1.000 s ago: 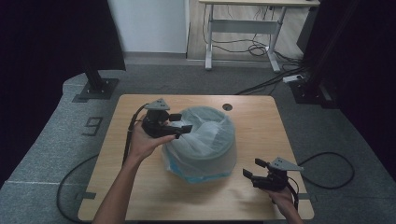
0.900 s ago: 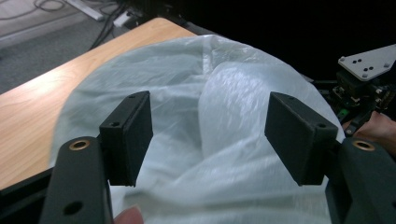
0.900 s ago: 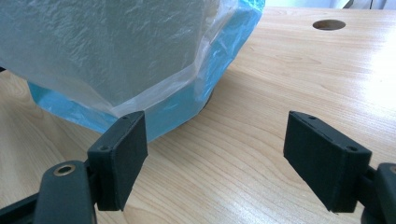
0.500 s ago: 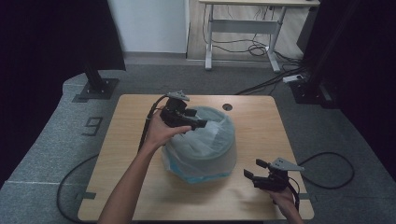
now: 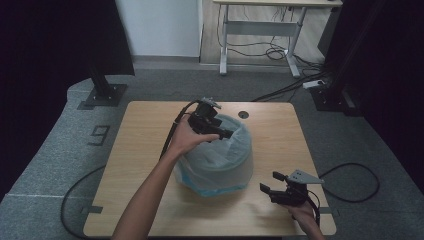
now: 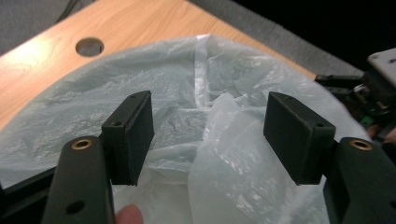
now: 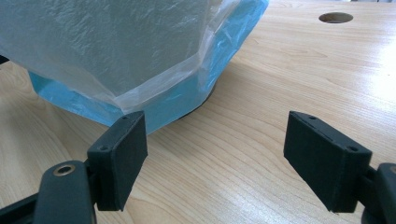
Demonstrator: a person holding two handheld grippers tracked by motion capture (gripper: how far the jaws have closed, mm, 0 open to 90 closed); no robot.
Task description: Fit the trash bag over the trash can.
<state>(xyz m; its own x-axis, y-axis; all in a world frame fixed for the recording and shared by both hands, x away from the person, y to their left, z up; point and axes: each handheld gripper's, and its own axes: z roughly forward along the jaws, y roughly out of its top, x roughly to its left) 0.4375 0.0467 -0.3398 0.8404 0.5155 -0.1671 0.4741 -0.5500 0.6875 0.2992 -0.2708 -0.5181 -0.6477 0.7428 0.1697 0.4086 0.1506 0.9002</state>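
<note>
A bin lined with a translucent white bag (image 5: 220, 162) over a blue one (image 7: 187, 100) stands mid-table. My left gripper (image 5: 225, 130) hovers over the bag's far top rim with its jaws apart. In the left gripper view (image 6: 210, 128) a loose fold of the plastic bag (image 6: 233, 154) rises between the pads (image 6: 133, 133) without being pressed. My right gripper (image 5: 268, 182) rests low near the table's front right, open, aimed at the bin's base. Its jaws (image 7: 215, 149) frame bare wood, with the bag (image 7: 116, 46) just beyond the left pad.
The wooden table (image 5: 145, 130) has a round cable hole (image 5: 243, 114) behind the bin. Cables trail from both grippers over the table edges. A desk frame (image 5: 260, 35) and stand bases sit on the grey floor farther back.
My left gripper has travelled rightward from the bag's left side to above its far top rim. The right gripper has stayed put.
</note>
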